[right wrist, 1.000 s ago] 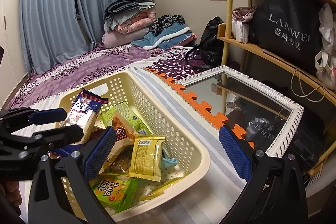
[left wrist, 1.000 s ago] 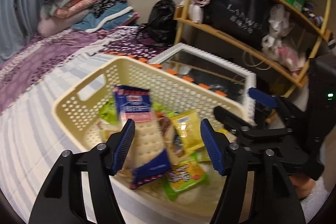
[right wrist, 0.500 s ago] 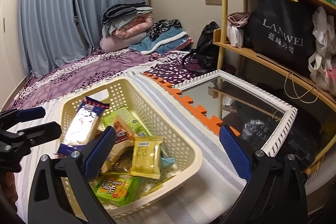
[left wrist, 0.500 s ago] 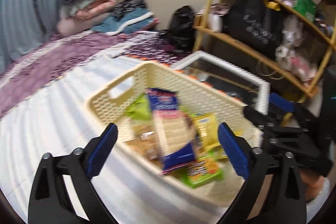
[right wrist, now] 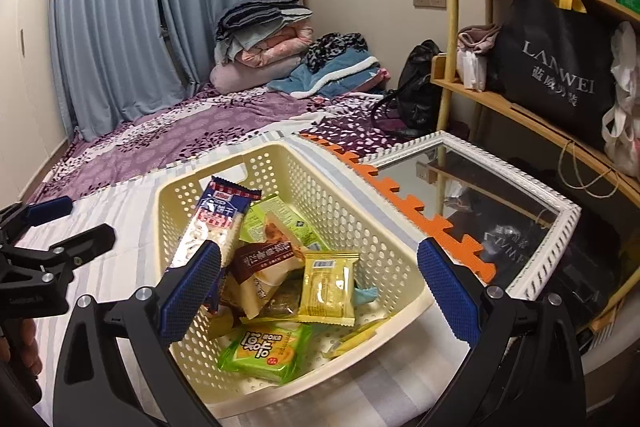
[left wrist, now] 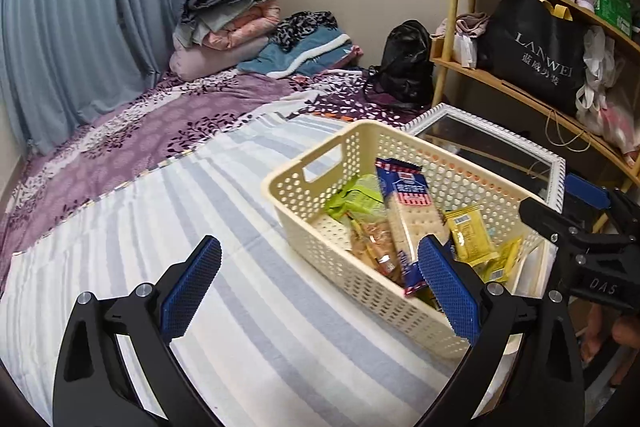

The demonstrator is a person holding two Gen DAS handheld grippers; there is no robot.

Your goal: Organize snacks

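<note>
Left wrist view: my left gripper (left wrist: 320,291) has its jaws spread wide with nothing between them, just striped bedsheet (left wrist: 168,227) under the gap. The cream basket (left wrist: 320,251) sits ahead and to the right, its near wall running behind my right blue pad. Inside it the long cracker pack (left wrist: 408,203) lies lengthwise, a green packet (left wrist: 352,197) at its left, a yellow packet (left wrist: 468,235) at its right. The right gripper (left wrist: 580,223) pokes in from the far right edge, beyond the basket

Right wrist view: my right gripper (right wrist: 320,291) is open wide too and grips nothing; it hangs over the basket (right wrist: 360,223), the snacks lying between and below the pads. The cracker pack (right wrist: 218,223) runs behind my left pad, a brown packet (right wrist: 264,259) and the yellow packet (right wrist: 328,287) sit in the middle, a green biscuit pack (right wrist: 268,351) nearest me. The left gripper (right wrist: 60,231) shows at the left edge, jaws apart, above the sheet beside the basket. A framed mirror (right wrist: 560,239) lies to the right
</note>
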